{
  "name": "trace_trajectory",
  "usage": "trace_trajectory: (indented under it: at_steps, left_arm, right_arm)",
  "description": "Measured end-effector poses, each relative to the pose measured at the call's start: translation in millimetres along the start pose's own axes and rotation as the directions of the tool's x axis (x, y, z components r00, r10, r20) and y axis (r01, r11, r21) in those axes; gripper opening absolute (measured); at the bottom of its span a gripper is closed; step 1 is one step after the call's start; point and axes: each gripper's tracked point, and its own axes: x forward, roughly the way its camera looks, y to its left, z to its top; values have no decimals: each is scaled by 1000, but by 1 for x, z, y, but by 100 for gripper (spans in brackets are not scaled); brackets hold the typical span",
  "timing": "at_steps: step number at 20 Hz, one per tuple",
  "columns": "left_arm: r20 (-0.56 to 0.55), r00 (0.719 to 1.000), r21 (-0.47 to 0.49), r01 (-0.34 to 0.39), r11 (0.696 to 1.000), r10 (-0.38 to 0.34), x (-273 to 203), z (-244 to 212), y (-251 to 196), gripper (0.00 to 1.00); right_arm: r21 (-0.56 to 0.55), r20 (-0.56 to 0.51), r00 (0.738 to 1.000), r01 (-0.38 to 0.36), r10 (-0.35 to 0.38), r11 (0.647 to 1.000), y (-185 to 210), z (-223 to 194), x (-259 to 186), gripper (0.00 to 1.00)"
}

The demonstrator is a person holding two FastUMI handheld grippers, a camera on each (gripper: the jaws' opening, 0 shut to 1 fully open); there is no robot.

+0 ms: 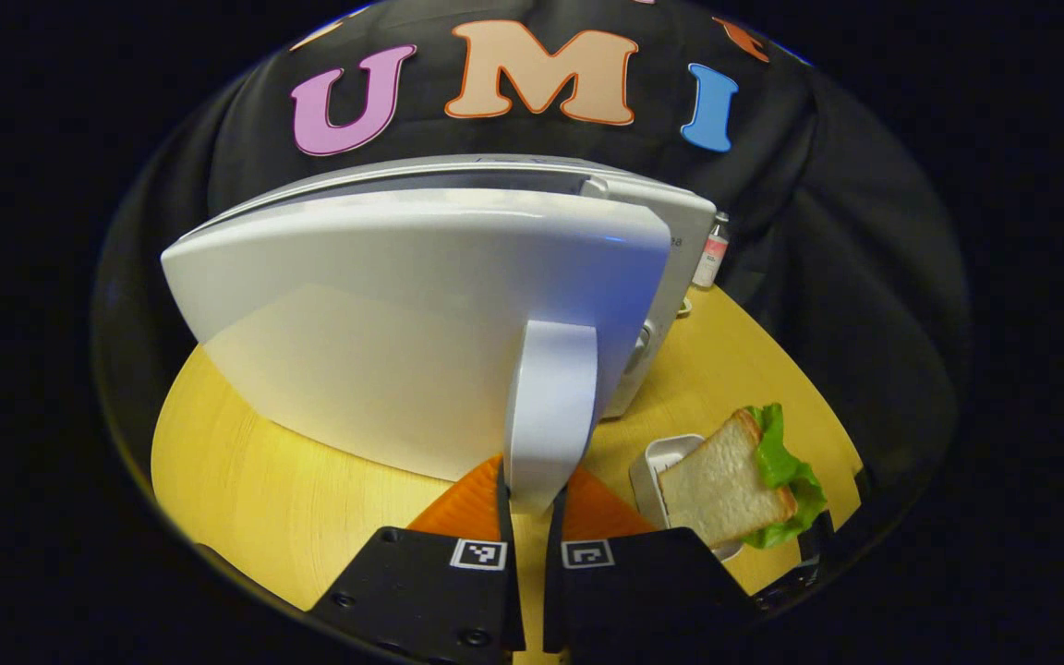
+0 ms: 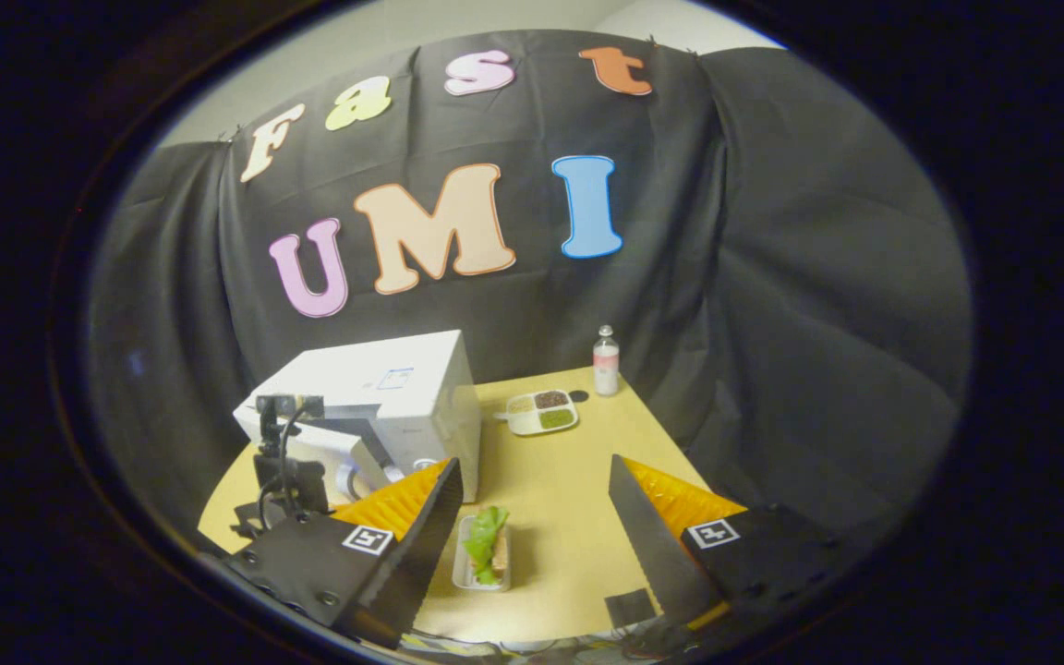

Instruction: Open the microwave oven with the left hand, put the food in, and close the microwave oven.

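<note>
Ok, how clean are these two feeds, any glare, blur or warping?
Left gripper view: microwave door bulges from fisheye warping, with a soft sheen; the handle is sharp. Right gripper view: dim, edges darken, sandwich small but legible.

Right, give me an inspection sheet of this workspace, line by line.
Surface: yellow wooden table, bare in front of the right tool.
Job's things: white microwave oven at the table's left; sandwich with lettuce, standing on edge in a small white tray.
Clutter: divided dish of grains and a small bottle near the back edge.
Grippers: left tool closed on the microwave's door handle; right tool open, hovering above the table.
Cables: black lead on the left tool's camera rig.
Surroundings: black cloth wall behind the table.
</note>
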Motion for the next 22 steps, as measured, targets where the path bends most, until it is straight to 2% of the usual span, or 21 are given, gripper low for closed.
trace_trajectory:
  at_steps: [2, 5, 10, 11, 12, 13, 19, 21, 22]
  left_arm:
    - [7, 1000, 27, -1, 1000, 1, -13, -9, 5, 8]
    - [8, 1000, 47, 4, 999, -4, -30, -22, 12, 14]
    - [5, 1000, -63, -22, 998, 22, -56, -42, 37, 30]
    - [2, 999, -72, -37, 997, 37, -60, -45, 45, 45]
    - [0, 999, -80, -46, 996, 46, -65, -48, 51, 52]
    - [-6, 999, -87, -45, 995, 45, -69, -52, 56, 70]
    - [-18, 998, -86, -63, 994, 62, -112, -77, 93, 75]
    - [-23, 997, -104, -78, 992, 76, -124, -86, 113, 80]
    - [-29, 997, -119, -81, 990, 78, -132, -91, 122, 83]
  right_arm:
    - [-24, -4, 1000, -15, 14, 1000, 8, -3, 2, 92]
    - [-39, -18, 999, -44, 43, 998, 24, -10, 2, 92]
    - [-42, -63, 995, -86, 84, 995, 45, -28, 6, 92]
    - [-37, -73, 993, -92, 89, 995, 49, -31, 7, 99]
    - [-34, -82, 992, -96, 93, 995, 51, -34, 8, 92]
    - [-32, -91, 992, -95, 92, 995, 54, -36, 11, 92]
    - [-36, -116, 991, -69, 64, 997, 69, -54, 19, 92]
    - [-27, -134, 989, -60, 56, 998, 78, -65, 18, 92]
    - [-19, -146, 988, -60, 57, 998, 84, -72, 17, 99]
